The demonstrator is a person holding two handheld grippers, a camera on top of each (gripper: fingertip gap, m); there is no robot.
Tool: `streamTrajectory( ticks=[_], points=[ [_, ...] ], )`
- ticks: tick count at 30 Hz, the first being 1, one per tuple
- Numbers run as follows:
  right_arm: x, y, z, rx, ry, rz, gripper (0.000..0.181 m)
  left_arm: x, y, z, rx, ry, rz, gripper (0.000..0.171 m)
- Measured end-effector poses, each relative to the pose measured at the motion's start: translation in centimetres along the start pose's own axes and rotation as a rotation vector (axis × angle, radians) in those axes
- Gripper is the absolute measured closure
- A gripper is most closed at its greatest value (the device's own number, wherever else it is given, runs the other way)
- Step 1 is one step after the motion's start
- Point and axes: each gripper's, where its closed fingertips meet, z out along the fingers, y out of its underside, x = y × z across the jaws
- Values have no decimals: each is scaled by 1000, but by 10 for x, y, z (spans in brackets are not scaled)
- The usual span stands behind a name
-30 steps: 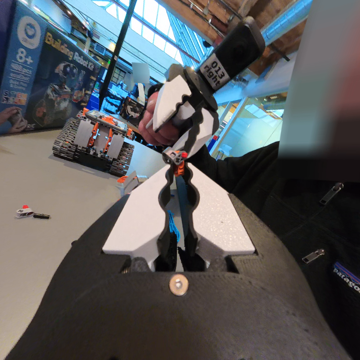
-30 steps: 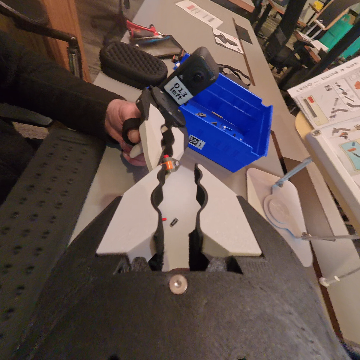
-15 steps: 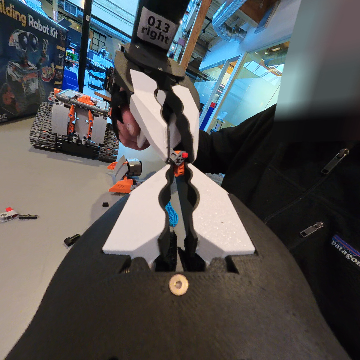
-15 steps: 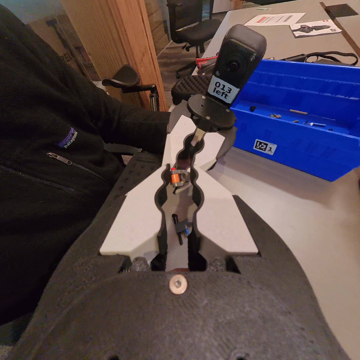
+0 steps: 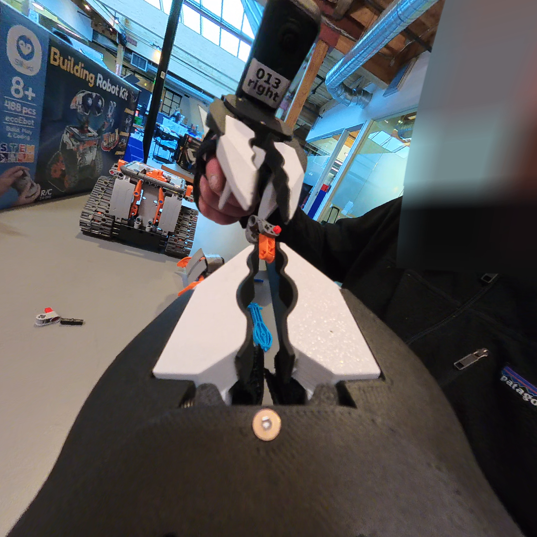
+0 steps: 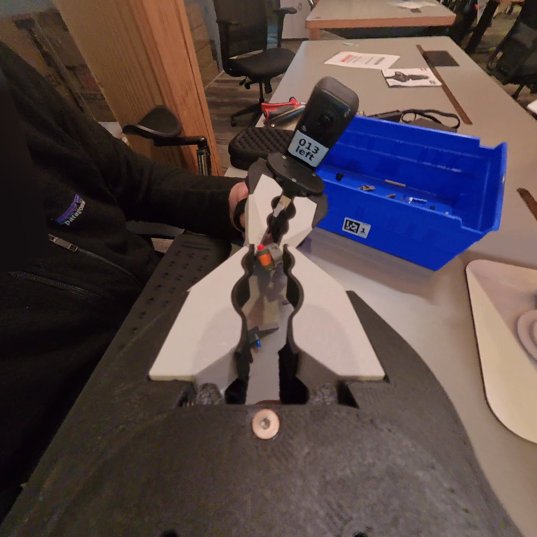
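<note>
Looking first at the small plastic building-brick assembly, we see an orange connector piece (image 5: 266,245) joined to a grey angled piece with a red pin tip (image 5: 263,227), held in the air above the grey table (image 5: 87,290) between the two tools. In the left wrist view, the left gripper (image 5: 266,251) is closed narrowly on the orange connector at its fingertips, while the right gripper (image 5: 261,216), held in a person's hand (image 5: 216,193), comes down from above and its tips meet the grey piece; from here we cannot tell how firmly they press. In the right wrist view, the same assembly (image 6: 266,257) sits between the tips of the right gripper (image 6: 267,255), whose jaws stand narrow about it, and the left gripper (image 6: 270,238) faces it tip to tip. A blue plastic storage bin (image 6: 406,220) with a few small parts inside stands on the table just behind the left gripper. Toward the far edge of the table in the left wrist view stands a grey, black and orange tracked brick robot (image 5: 139,209), with a large printed kit box (image 5: 52,116) behind it at the far left corner. A small white and red brick with a black pin (image 5: 55,318) lies near the table's left edge, well apart from the grippers.
</note>
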Motion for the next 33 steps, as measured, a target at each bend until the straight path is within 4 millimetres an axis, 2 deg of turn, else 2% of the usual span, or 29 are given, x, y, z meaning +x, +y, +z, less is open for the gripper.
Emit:
streamTrajectory(
  ticks=[3, 5, 14, 18, 26, 33],
  points=[
    [2, 8, 7, -23, -3, 24, 144, -1, 0, 0, 4, -5, -1, 164],
    [1, 12, 11, -37, -9, 1, 161, 0, -1, -1, 10, 5, -13, 164],
    [7, 0, 3, 11, 81, -12, 172, -1, -10, -4, 99, 26, -60, 164],
    [13, 4, 2, 3, 151, -6, 176, -7, -7, -2, 96, -1, -68, 163],
    [21, 3, -2, -88, 272, -27, 176, -24, -2, -7, 10, -233, 131, 149],
    [25, 8, -1, -183, 331, -54, 176, -26, -6, -11, -17, -325, 239, 148]
  ],
)
